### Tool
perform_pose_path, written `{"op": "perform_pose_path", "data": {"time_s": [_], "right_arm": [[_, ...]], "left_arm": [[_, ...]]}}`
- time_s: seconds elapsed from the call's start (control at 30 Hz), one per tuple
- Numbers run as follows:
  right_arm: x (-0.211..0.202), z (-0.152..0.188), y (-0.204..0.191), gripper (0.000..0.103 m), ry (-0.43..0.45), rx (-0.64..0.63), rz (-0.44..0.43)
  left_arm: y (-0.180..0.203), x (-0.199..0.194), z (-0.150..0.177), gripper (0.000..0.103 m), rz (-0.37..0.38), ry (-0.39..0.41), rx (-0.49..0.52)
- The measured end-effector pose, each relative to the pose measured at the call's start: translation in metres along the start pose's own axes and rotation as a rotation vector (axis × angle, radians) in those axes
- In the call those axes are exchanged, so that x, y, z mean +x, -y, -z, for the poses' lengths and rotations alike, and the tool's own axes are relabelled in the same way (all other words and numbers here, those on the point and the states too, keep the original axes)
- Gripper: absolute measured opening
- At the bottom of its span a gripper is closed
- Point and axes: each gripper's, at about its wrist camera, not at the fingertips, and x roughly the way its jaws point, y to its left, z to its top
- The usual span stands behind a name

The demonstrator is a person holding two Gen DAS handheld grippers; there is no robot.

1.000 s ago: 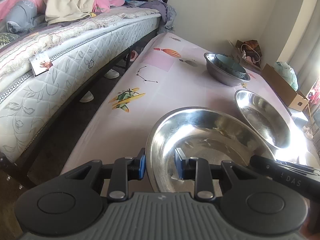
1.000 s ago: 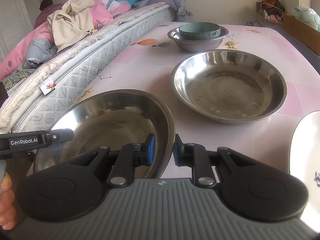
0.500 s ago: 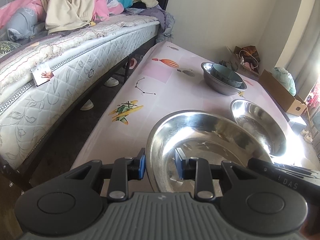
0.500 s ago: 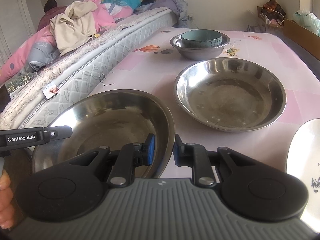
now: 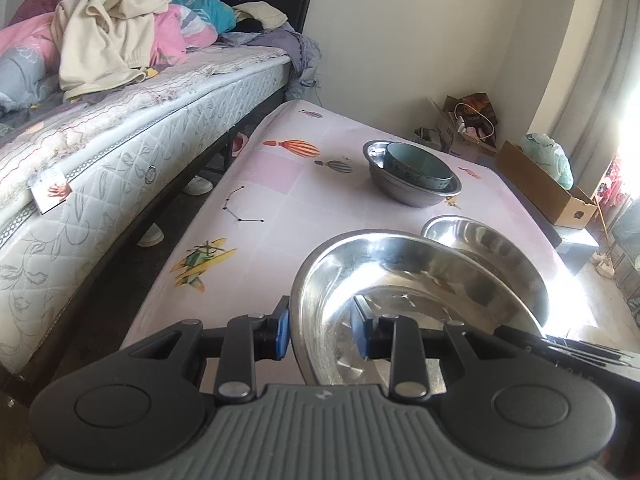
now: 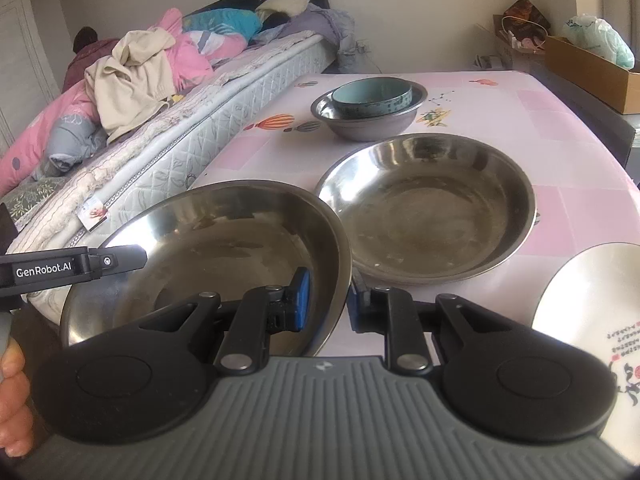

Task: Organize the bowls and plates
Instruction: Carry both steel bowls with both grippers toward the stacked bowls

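Steel plate (image 6: 224, 248) hung above the near table (image 6: 580, 128) edge, the left gripper (image 5: 322, 330) and right gripper (image 6: 326, 300) each clamped on opposite rims, probably to keep it level for stacking into the matching plate (image 6: 432, 216) just beside it.

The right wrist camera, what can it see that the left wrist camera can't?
Only the right wrist view shows the white plate with red writing, at the table's near right, and the holder's fingers.

Only the left wrist view shows shoes under the bed.

Both show the held steel pan, gripped on opposite rims by the right gripper and left gripper, the second steel pan, and the teal bowl nested in a steel bowl.
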Motion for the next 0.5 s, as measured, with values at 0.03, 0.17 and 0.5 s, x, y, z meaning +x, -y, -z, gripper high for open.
{"op": "perform_pose_path", "data": {"time_s": [0.03,0.17,0.5], "right_arm": [[-0.002,-0.002,0.004,0.020,0.006,0.008,0.004],[-0.009,-0.009,0.029,0.020,0.035,0.048,0.032],[0.002,-0.036,0.101,0.020,0.042,0.110,0.134]], "left_arm": [[0.006,0.003,-0.003,0.031,0.009,-0.001,0.011],[0.032,0.017,-0.014,0.031,0.044,-0.003,0.047],[0.094,0.085,-0.037,0.031,0.124,-0.073,0.078]]}}
